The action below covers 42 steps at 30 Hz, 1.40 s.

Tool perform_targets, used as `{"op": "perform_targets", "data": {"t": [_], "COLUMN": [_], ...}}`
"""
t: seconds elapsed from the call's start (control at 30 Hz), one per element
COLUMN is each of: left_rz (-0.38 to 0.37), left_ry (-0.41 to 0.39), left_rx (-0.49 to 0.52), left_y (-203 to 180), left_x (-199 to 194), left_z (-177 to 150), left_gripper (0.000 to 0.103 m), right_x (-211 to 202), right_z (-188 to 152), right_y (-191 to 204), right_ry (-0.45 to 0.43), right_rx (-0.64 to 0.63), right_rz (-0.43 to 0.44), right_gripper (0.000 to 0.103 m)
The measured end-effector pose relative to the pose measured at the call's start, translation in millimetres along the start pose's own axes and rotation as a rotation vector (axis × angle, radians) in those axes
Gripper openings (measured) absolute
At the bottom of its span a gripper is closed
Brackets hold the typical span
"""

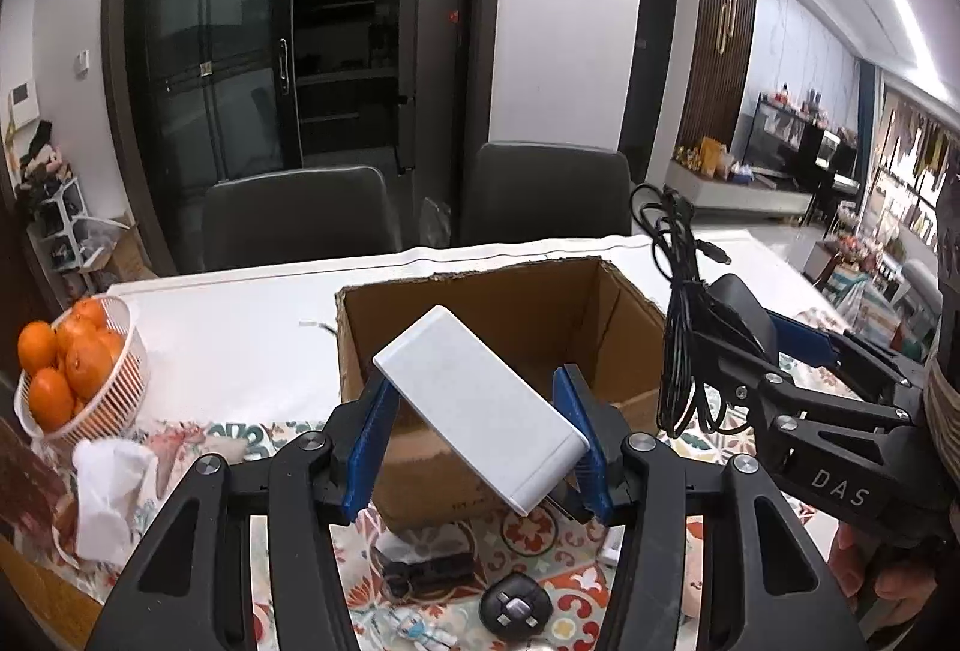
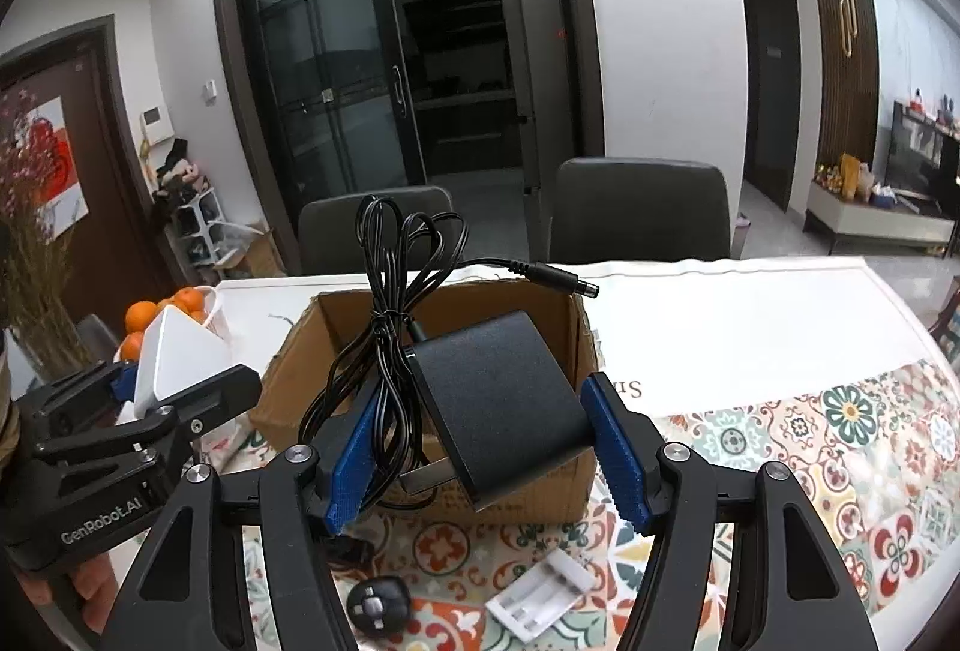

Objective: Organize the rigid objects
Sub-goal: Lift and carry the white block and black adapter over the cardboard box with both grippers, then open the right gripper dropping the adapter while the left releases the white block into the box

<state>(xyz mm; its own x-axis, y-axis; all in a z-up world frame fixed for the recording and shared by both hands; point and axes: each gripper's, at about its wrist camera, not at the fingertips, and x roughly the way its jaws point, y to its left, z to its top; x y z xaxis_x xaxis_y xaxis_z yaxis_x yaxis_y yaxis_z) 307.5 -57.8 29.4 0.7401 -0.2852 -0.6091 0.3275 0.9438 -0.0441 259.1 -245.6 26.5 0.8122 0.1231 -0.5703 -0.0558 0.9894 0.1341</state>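
One cardboard box (image 1: 492, 315) | open-topped | inside hidden; basket (image 1: 129, 351) | oranges (image 1: 66, 357)

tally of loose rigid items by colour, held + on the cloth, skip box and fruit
White: 2 (box in left tongs, battery holder)
Black: 3 (adapter in right tongs, round plug, flat device)
Total: 5

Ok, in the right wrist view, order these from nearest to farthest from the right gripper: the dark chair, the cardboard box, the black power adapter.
1. black power adapter: clamped in the right gripper.
2. cardboard box: open, just beyond it on the table.
3. dark chair: behind the table's far edge.
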Motion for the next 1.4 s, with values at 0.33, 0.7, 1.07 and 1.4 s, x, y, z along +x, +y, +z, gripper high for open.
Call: {"op": "perform_targets", "data": {"t": [0.33, 0.7, 1.07, 1.4], "left_rz": [0.026, 0.041, 0.092, 0.160], "left_ry": [0.149, 0.274, 0.200, 0.053], "left_rx": [-0.009, -0.021, 0.004, 0.017], "left_y": [6.0, 12.0, 5.7, -5.1], "left_x": [51.5, 93.7, 63.0, 4.8], "left_z": [30.1, 32.6, 26.2, 11.5], "left_gripper": [0.053, 0.053, 0.073, 0.083], "right_x": [50.7, 90.5, 78.7, 23.0], "right_z": [24.8, 32.5, 30.9, 21.3], "right_y": [-12.3, -9.8, -14.4, -5.8], "right_ry": [0.126, 0.239, 0.216, 0.099], "right_rx": [0.010, -0.054, -0.026, -0.067], "right_rz": [0.014, 0.019, 0.020, -0.041], "right_gripper": [0.066, 0.066, 0.069, 0.075]}}
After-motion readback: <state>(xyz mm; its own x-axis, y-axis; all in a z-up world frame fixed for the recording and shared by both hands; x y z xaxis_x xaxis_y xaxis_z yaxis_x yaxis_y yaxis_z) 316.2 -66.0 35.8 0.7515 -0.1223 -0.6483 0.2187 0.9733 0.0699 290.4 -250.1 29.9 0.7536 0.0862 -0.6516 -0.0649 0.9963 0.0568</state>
